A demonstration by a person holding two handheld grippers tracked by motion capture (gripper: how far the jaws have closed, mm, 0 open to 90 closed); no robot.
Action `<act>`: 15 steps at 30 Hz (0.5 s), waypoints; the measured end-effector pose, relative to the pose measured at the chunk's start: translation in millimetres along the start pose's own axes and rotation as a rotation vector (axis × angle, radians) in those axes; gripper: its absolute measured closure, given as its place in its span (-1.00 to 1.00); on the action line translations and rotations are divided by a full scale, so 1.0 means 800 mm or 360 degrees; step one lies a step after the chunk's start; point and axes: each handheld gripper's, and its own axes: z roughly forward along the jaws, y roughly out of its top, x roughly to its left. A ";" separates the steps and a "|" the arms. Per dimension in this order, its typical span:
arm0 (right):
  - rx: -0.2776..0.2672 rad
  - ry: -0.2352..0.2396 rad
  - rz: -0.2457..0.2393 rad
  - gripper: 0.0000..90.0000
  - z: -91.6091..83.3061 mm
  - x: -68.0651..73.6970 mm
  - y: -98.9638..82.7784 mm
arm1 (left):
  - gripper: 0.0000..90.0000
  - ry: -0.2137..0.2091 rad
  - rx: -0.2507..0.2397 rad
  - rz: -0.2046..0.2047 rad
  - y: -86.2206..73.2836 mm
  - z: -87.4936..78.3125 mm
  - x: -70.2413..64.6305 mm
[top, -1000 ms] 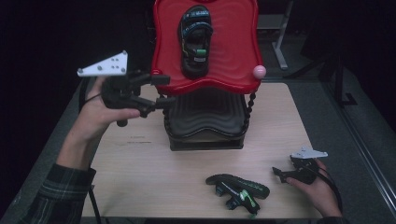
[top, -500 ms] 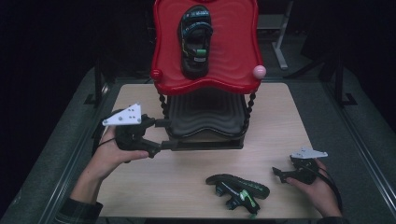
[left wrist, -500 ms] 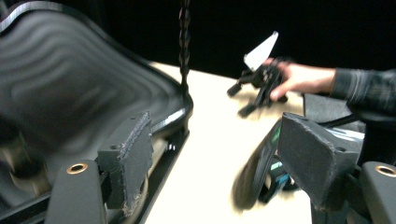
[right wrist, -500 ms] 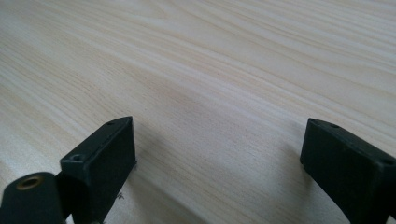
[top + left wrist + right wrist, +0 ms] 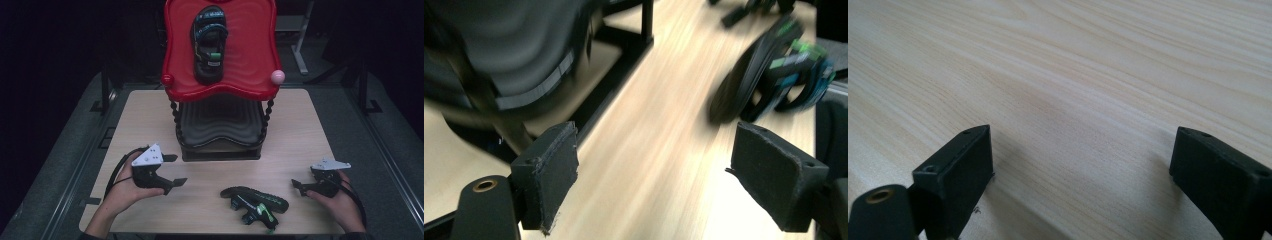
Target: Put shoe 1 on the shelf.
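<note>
The fingers (image 5: 551,175) of the left gripper (image 5: 172,170) have just been opening and hold nothing. The black strapped sandal with green accents (image 5: 255,202) lies on the pale wooden table (image 5: 150,115), between both grippers. The right gripper (image 5: 300,185) is released too. I judge the next move is reaching this sandal, destined for the red wavy tray (image 5: 250,50).

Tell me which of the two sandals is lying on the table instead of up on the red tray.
The sandal near the table's front edge, between the two grippers, lies tipped on its side on the wood. The other sandal rests sole-down on the red tray.
</note>
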 end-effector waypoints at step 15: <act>-0.0001 0.0003 0.0002 -0.79 0.000 0.000 0.000 | -0.60 0.0016 0.0262 -0.0113 -0.088 0.032 0.009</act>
